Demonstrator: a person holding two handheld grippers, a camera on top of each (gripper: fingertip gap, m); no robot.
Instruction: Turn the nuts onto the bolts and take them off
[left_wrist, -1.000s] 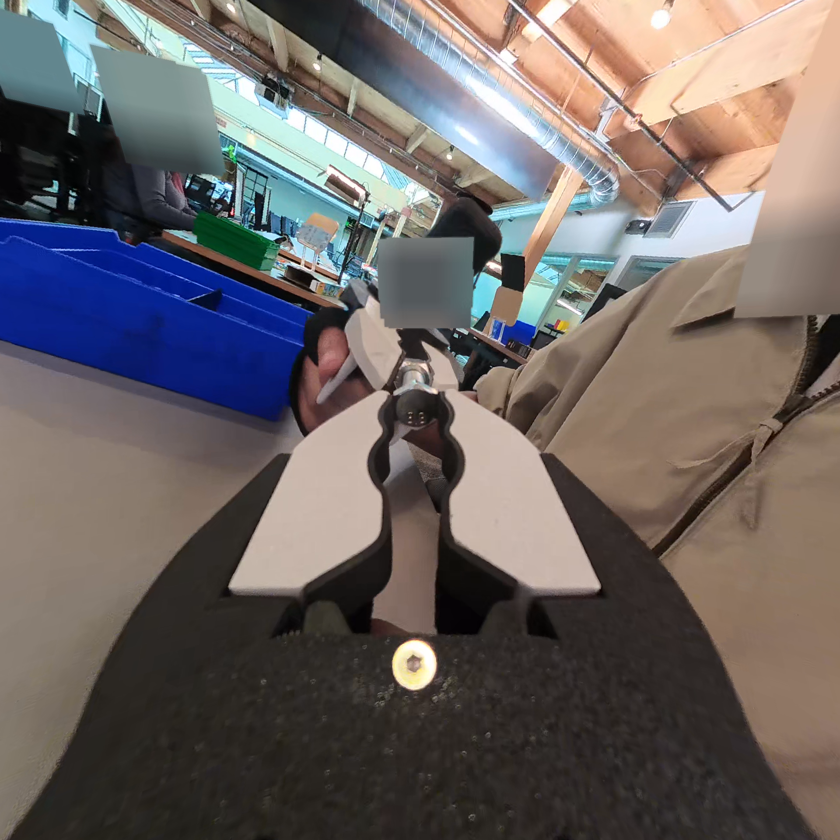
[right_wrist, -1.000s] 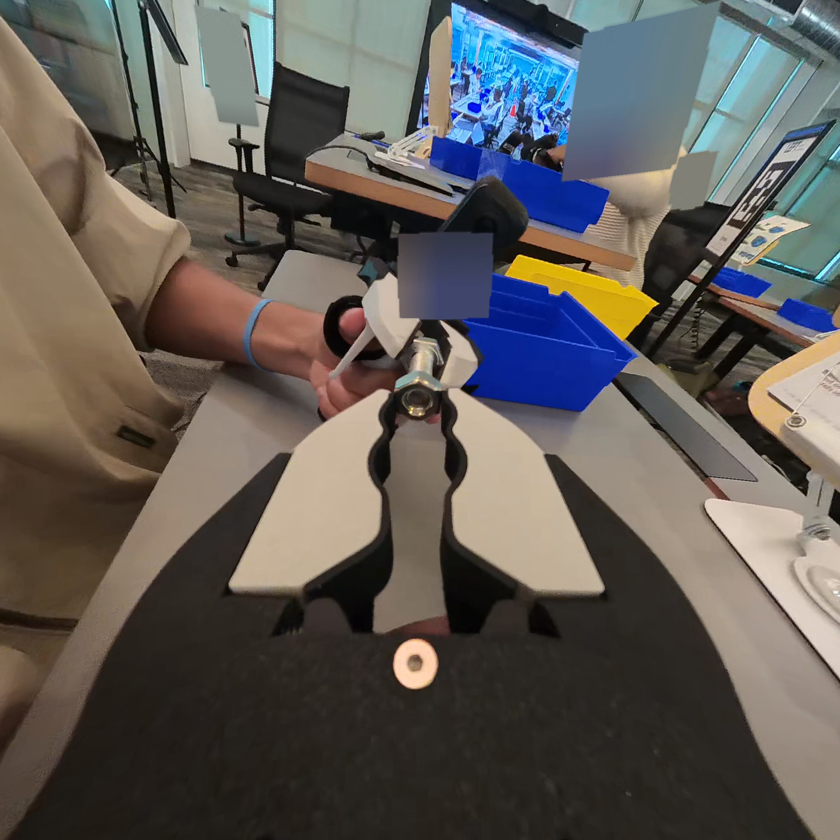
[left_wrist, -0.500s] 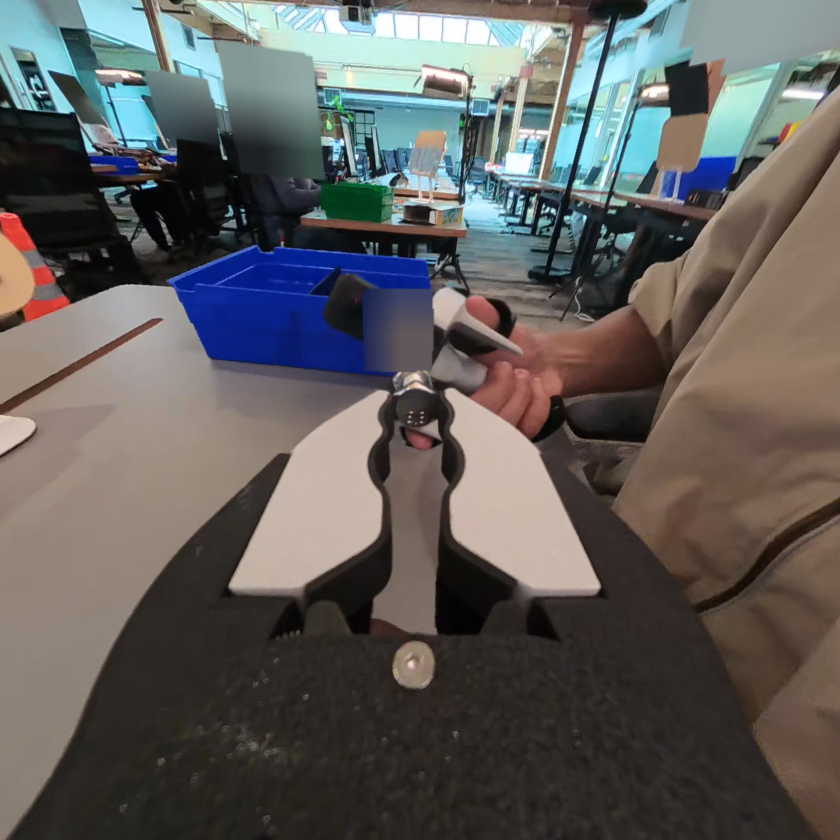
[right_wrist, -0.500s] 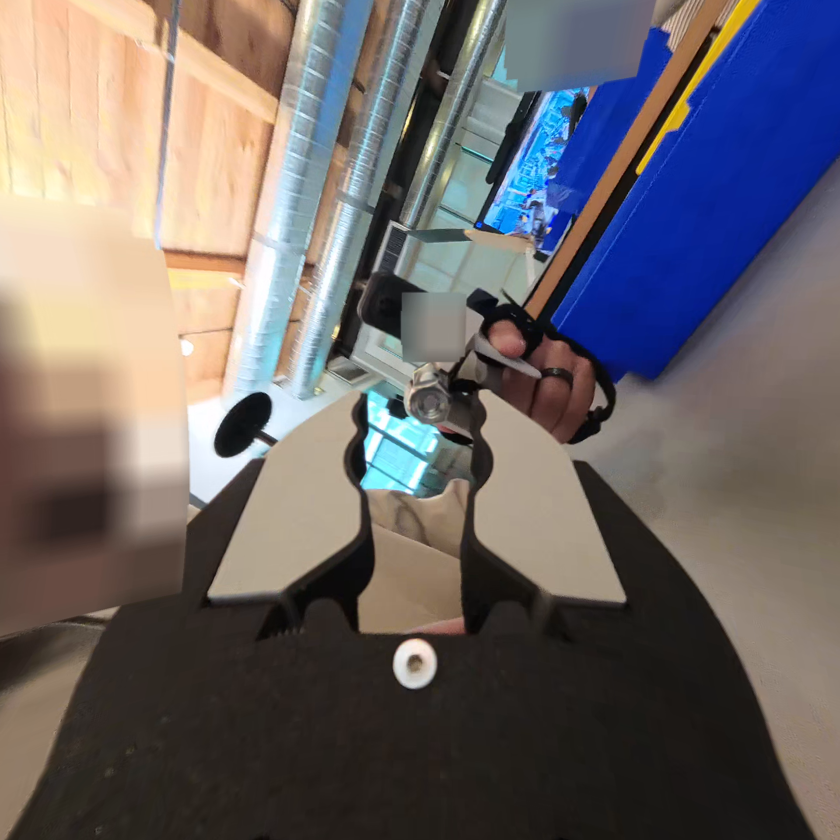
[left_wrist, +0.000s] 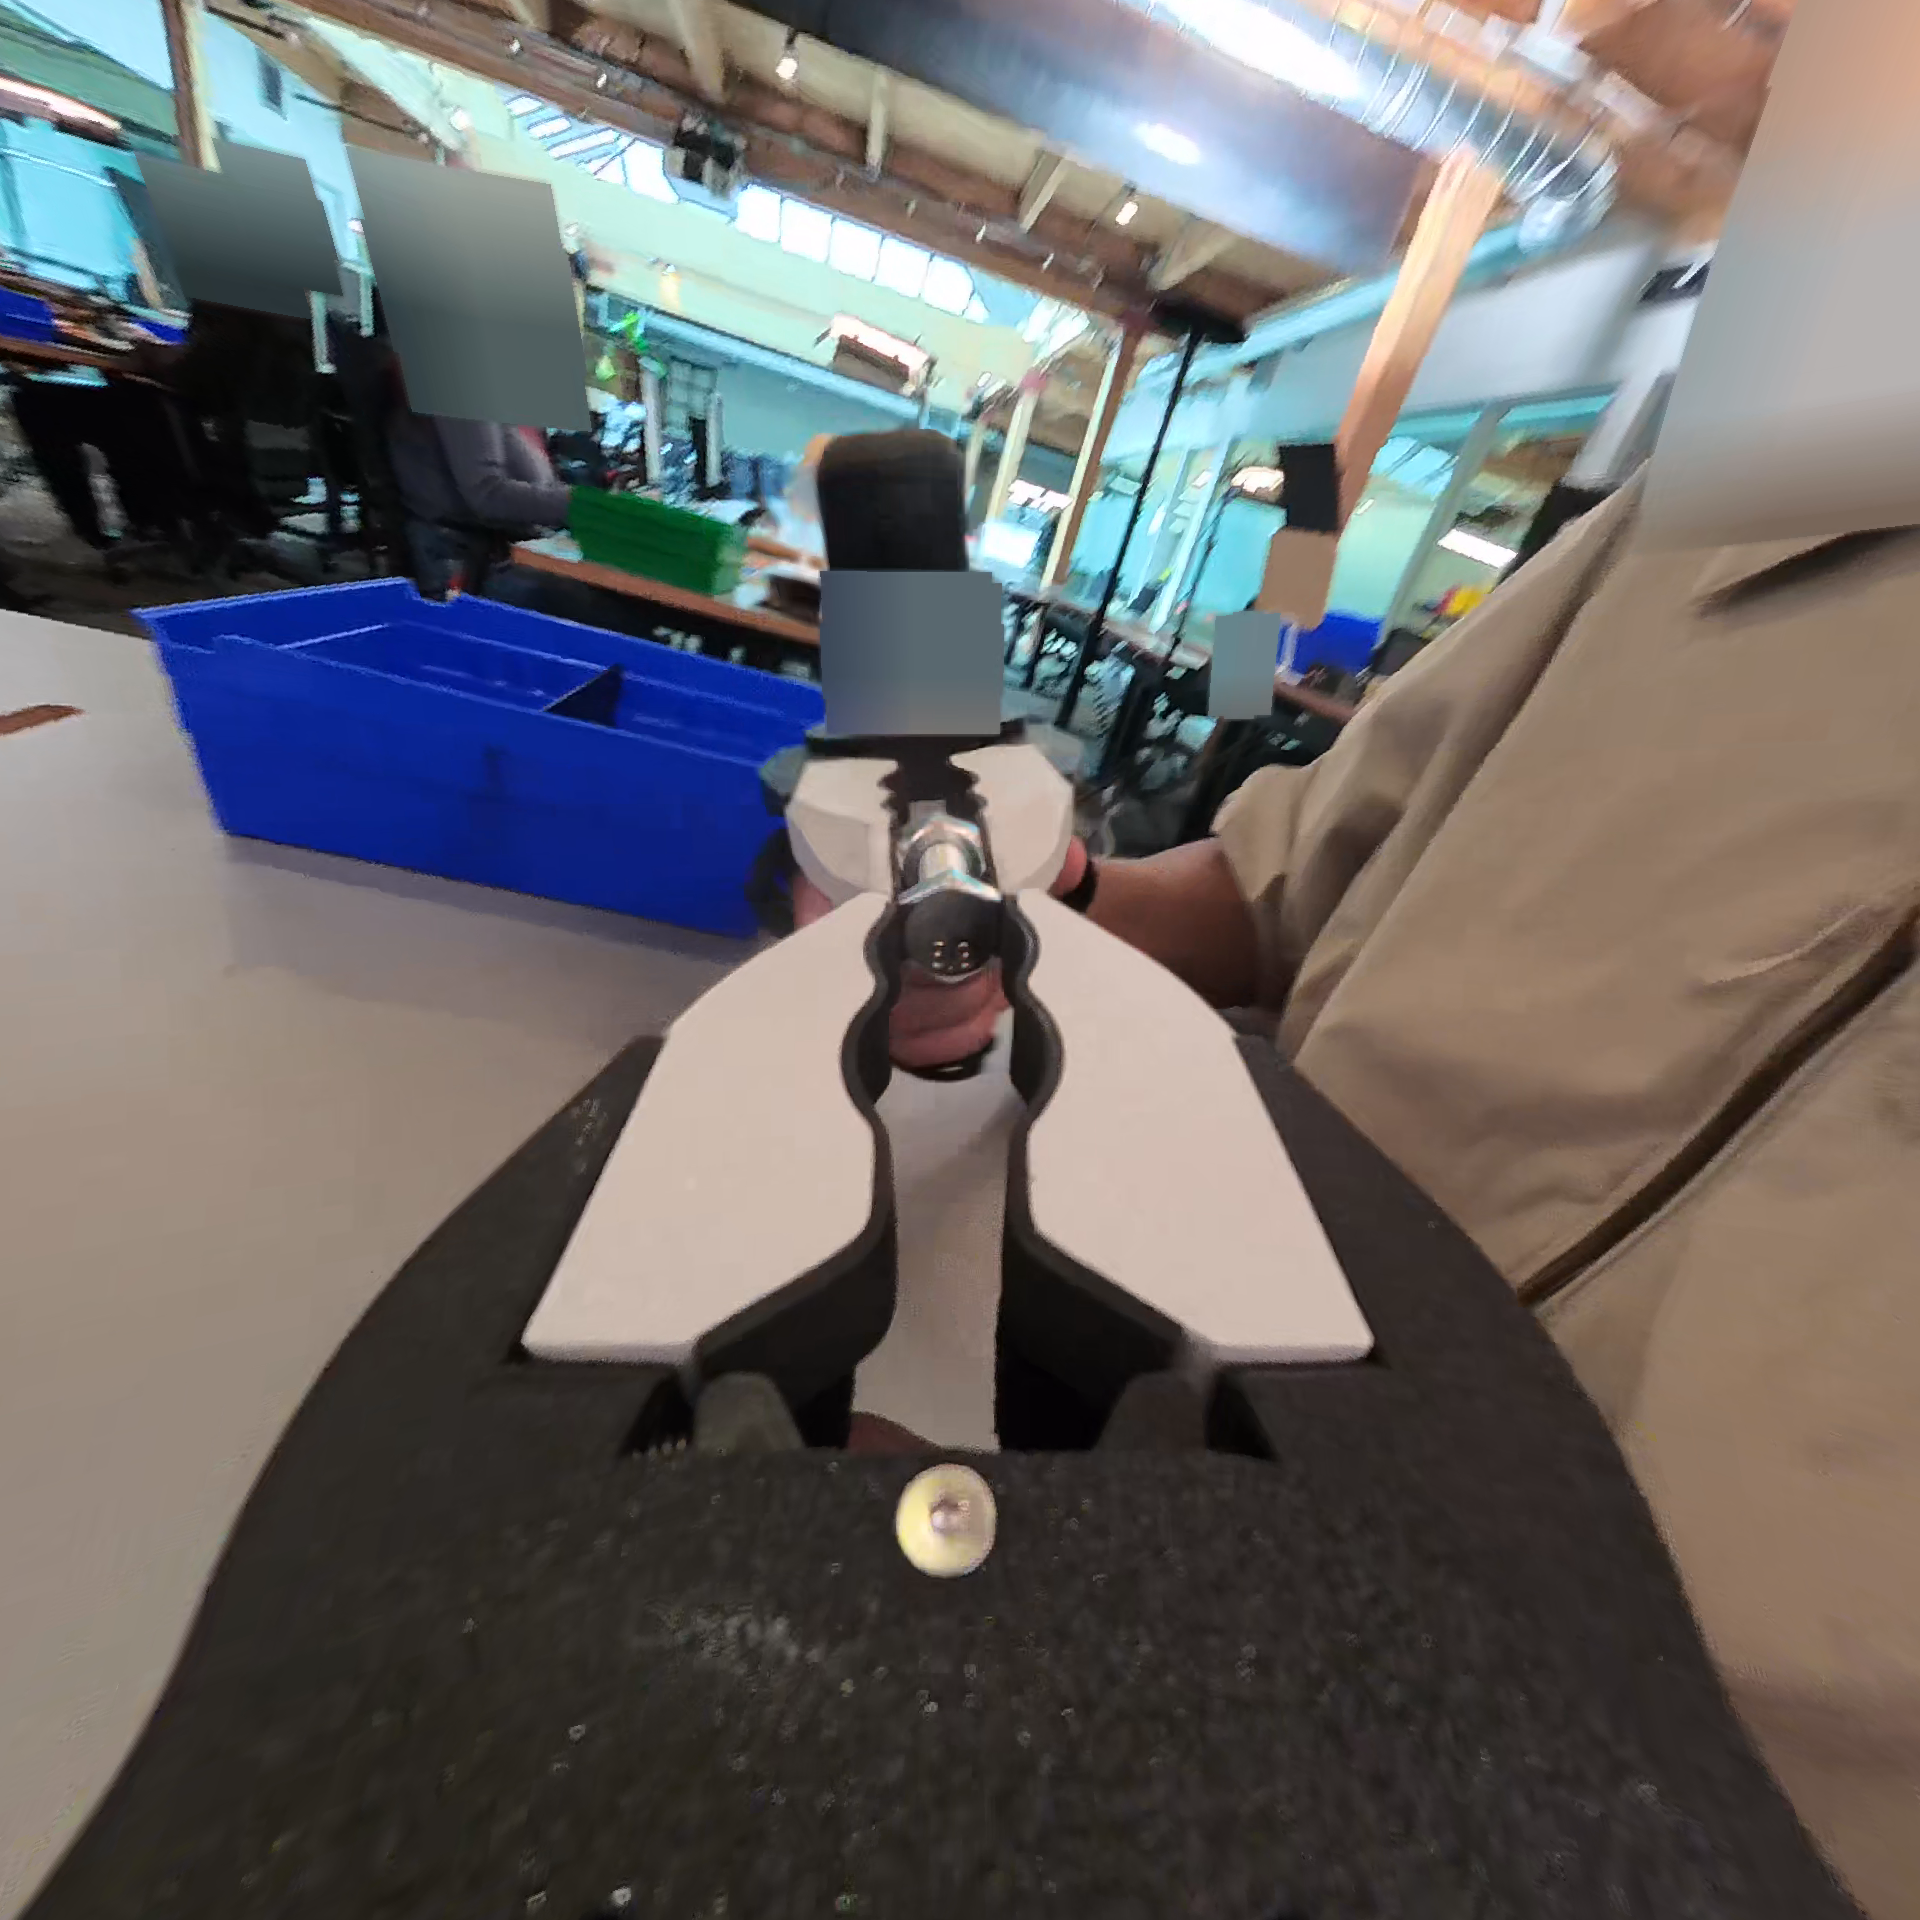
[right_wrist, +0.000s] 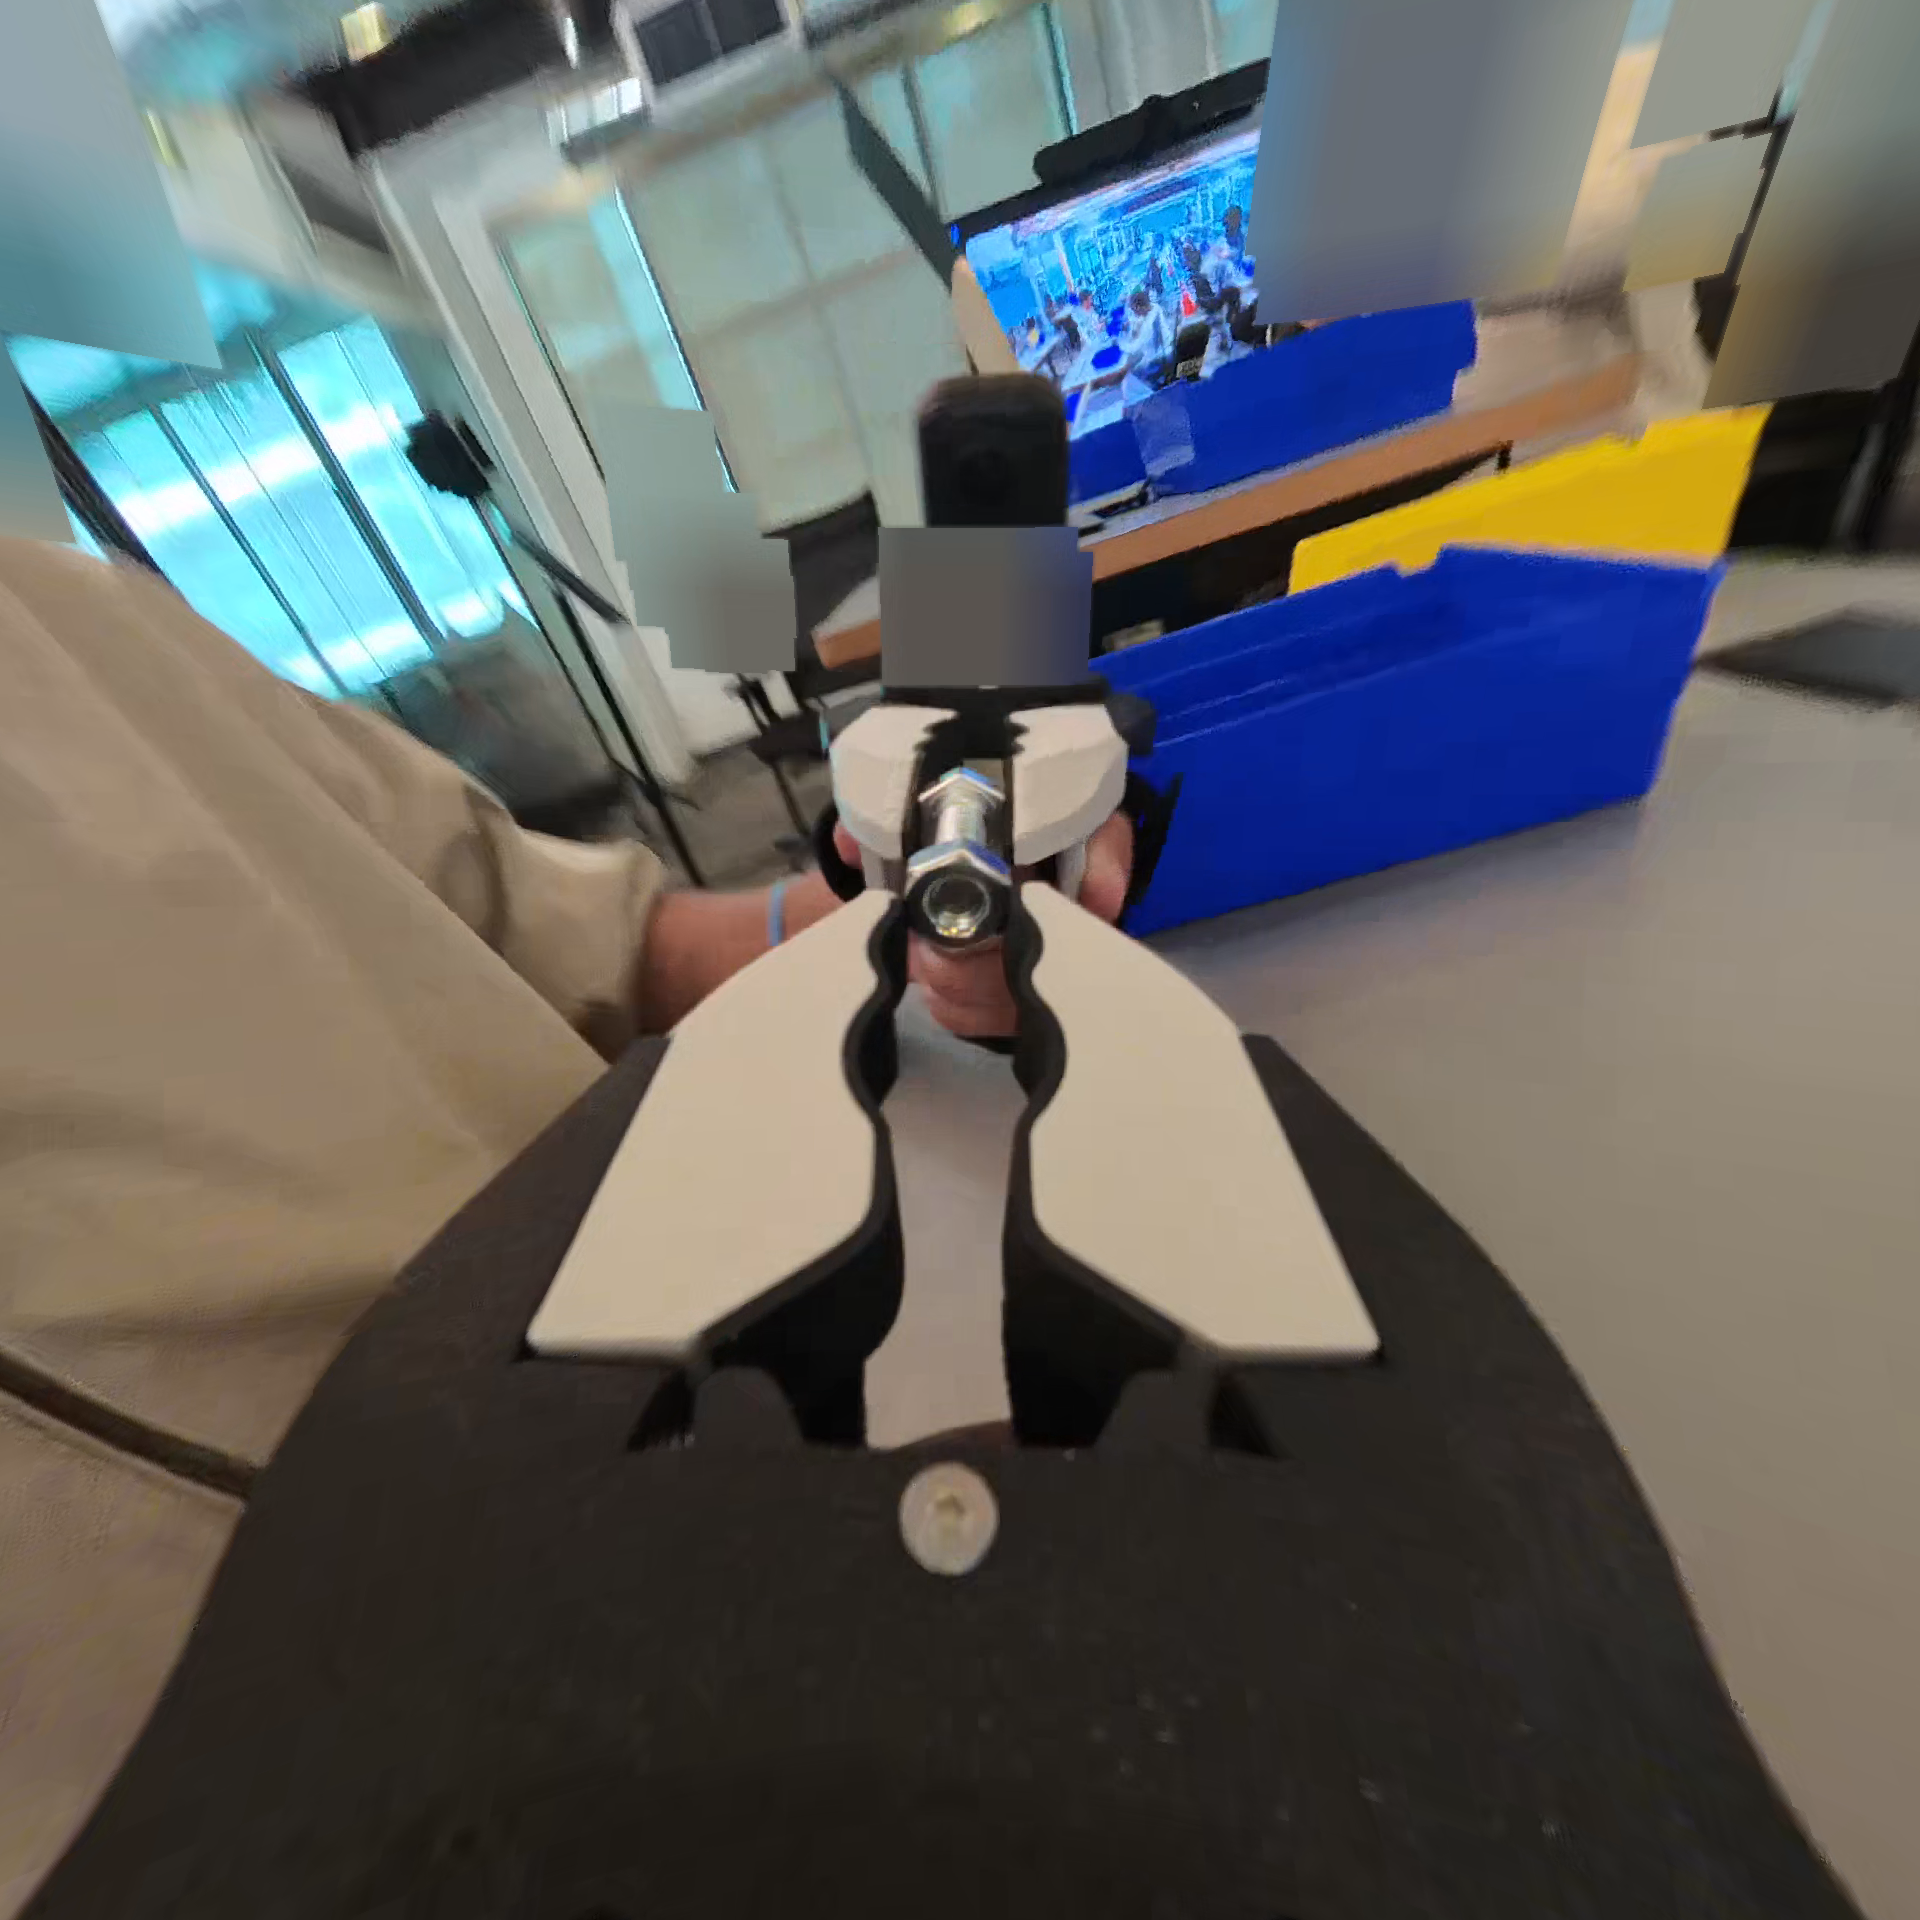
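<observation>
Two grippers meet over one grey table (left_wrist: 260, 1039): the left gripper (left_wrist: 948, 940) and the right gripper (right_wrist: 954, 914). Between them sits one bolt (left_wrist: 943, 940) carrying one nut (right_wrist: 954, 868). One blue bin (left_wrist: 468, 748) and one yellow bin (right_wrist: 1538, 509) lie behind.

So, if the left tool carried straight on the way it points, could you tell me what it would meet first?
Probably the right tool: it faces the left tool head-on along the bolt both grip, though depth is hard to judge.

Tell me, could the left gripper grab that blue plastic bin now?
Probably not: its fingers are shut on the silver steel bolt, whose hexagonal nut the right gripper holds. The blue plastic bin stands unobstructed.
</observation>
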